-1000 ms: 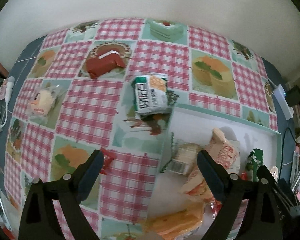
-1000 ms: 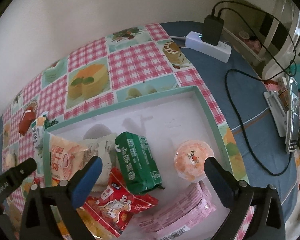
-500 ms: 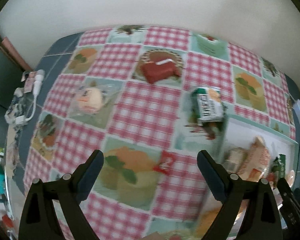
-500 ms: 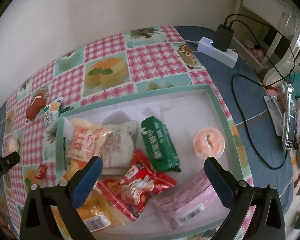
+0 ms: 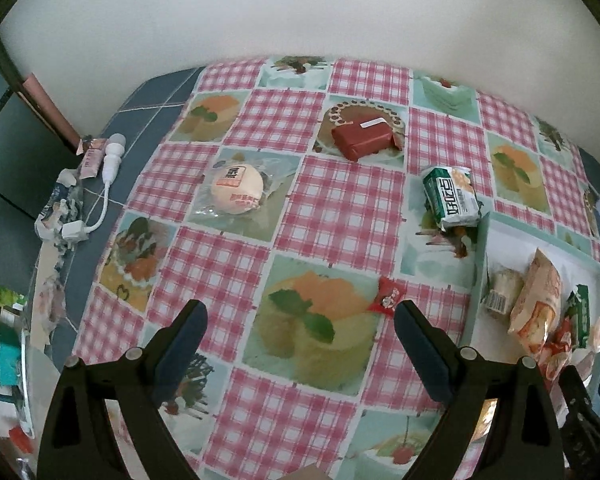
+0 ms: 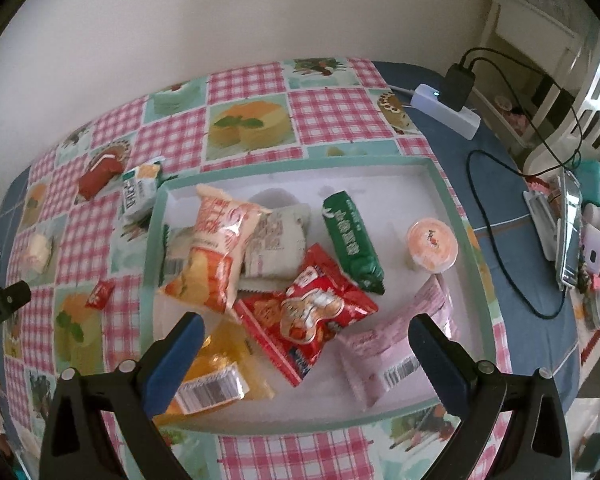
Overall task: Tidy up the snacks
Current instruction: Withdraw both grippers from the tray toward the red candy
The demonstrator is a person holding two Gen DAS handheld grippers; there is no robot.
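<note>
My left gripper [image 5: 300, 320] hangs open and empty above the checked tablecloth. Loose on the cloth lie a round bun in clear wrap [image 5: 237, 189], a red block pack [image 5: 363, 138], a green-and-white biscuit pack [image 5: 451, 197] and a small red candy [image 5: 387, 300] close to the right finger. My right gripper [image 6: 306, 332] is open over the mint-rimmed tray [image 6: 440, 184]. The tray holds a peach chip bag [image 6: 214, 248], a red snack bag [image 6: 308, 310], a green pack [image 6: 350, 240], a jelly cup [image 6: 432, 245], a pink pack [image 6: 396, 344] and a yellow pack [image 6: 216, 372].
A white power strip [image 6: 446, 110] with a black plug and cable lies on the blue table at the right, beside phones and clutter [image 6: 572, 232]. A white cable and wrappers [image 5: 80, 200] sit at the table's left edge. A pale wall backs the table.
Both grippers have shifted leftward over the table. The left view now shows the bun and table's left edge, with the tray at its right. The right view now takes in the whole tray.
</note>
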